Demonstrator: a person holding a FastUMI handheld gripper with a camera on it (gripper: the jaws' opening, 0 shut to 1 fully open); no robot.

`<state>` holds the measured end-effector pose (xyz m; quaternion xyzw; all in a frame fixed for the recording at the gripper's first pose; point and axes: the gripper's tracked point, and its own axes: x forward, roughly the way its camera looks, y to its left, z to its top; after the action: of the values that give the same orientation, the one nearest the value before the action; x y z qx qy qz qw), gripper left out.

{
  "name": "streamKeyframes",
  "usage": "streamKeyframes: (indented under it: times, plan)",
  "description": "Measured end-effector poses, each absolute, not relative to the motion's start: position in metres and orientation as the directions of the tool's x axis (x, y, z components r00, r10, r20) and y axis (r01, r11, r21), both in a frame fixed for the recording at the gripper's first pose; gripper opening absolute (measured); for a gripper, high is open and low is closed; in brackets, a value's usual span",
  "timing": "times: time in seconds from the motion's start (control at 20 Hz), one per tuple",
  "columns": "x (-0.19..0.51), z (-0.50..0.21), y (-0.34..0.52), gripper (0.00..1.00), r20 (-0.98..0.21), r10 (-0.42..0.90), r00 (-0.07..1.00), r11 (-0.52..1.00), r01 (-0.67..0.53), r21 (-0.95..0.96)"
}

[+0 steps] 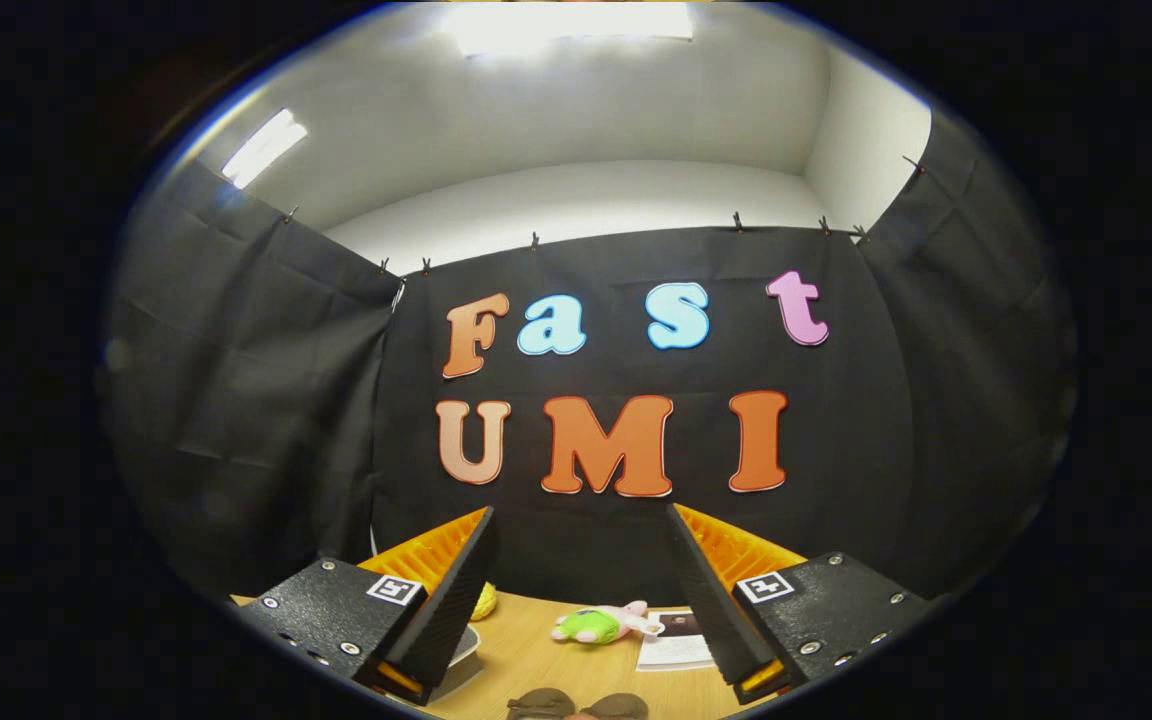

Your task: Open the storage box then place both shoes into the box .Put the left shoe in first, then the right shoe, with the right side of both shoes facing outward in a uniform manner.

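Claw [581, 545] gapes wide, holding nothing; below it two shoes [576, 705]; ahead, one plush toy [598, 624].

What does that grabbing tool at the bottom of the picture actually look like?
The gripper has two long black fingers with a ribbed texture and orange backing. Each sits on a black speckled block with silver screws and a small black-and-white square marker. The fingers stand wide apart, open, over a wooden table.
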<state>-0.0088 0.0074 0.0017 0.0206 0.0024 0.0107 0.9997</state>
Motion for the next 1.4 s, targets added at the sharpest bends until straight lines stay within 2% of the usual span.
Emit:
streamKeyframes:
  times: [0.3,0.6,1.0,1.4]
  plan:
    - [-0.003,-0.031,0.030,0.99,-0.078,0.089,0.993,0.992,-0.081,0.097]
    - [0.005,-0.086,0.064,0.98,-0.251,0.226,0.941,0.945,-0.150,0.290]
    - [0.012,-0.173,0.113,0.98,-0.450,0.398,0.799,0.857,-0.149,0.492]
    - [0.001,-0.262,0.160,0.98,-0.588,0.527,0.614,0.806,-0.141,0.575]
